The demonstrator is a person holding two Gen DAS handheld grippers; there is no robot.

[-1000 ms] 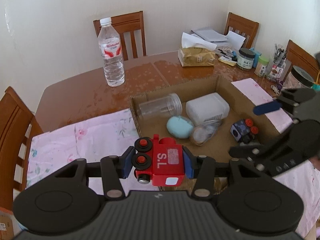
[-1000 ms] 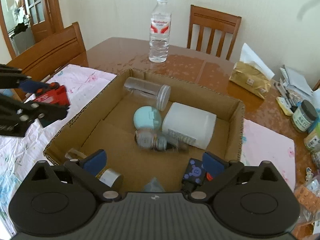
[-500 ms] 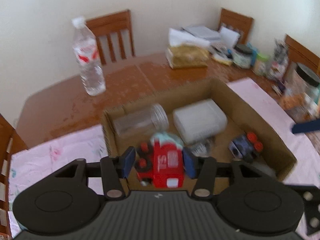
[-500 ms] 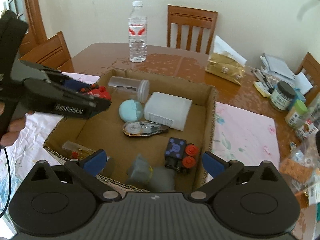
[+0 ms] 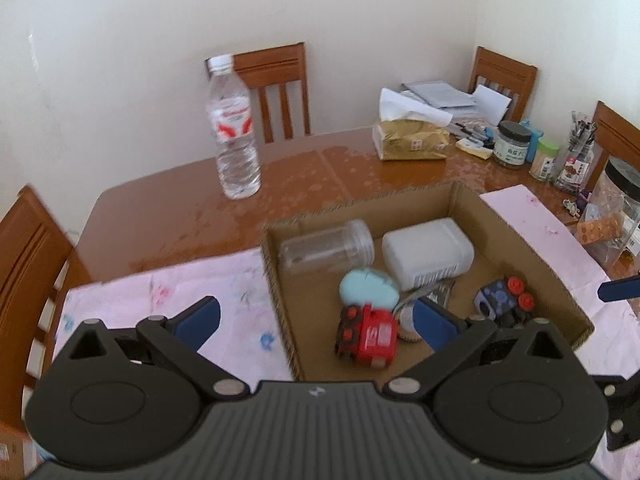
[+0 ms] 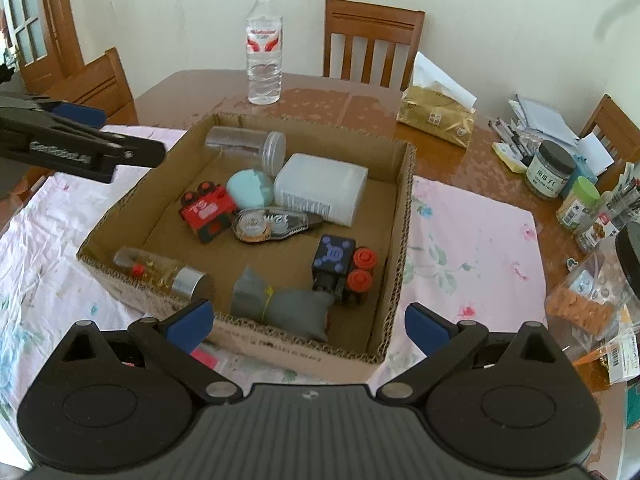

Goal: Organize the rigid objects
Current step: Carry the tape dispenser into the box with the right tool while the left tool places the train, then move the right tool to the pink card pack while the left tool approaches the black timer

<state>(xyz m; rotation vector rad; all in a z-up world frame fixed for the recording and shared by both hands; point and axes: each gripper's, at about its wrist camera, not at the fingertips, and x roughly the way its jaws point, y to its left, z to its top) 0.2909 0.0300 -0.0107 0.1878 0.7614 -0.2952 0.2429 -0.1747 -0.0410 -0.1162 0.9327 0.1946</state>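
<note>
A red toy train (image 5: 370,336) (image 6: 206,210) lies on its side in the cardboard box (image 5: 520,232) (image 6: 404,208), beside a teal round case (image 6: 250,188). My left gripper (image 5: 316,314) hangs over the box's left wall, its jaws opening wide, no pad touching the train below. Also in the box are a clear jar (image 6: 244,146), a white container (image 6: 320,186), a correction tape (image 6: 272,222), a blue toy with red wheels (image 6: 342,266), a grey pouch (image 6: 280,304) and a small bottle (image 6: 160,272). My right gripper (image 6: 308,320) is open and empty at the box's near edge.
A water bottle (image 6: 264,48) stands behind the box on the wooden table (image 5: 168,208). A tissue pack (image 6: 438,116), jars (image 6: 550,168) and papers crowd the right side. A pink cloth (image 6: 468,240) lies under the box. Wooden chairs (image 6: 372,40) ring the table.
The left gripper carried the red train over the box, opened and let it go; the train now lies inside. The right gripper drew back from the box toward its near edge.
</note>
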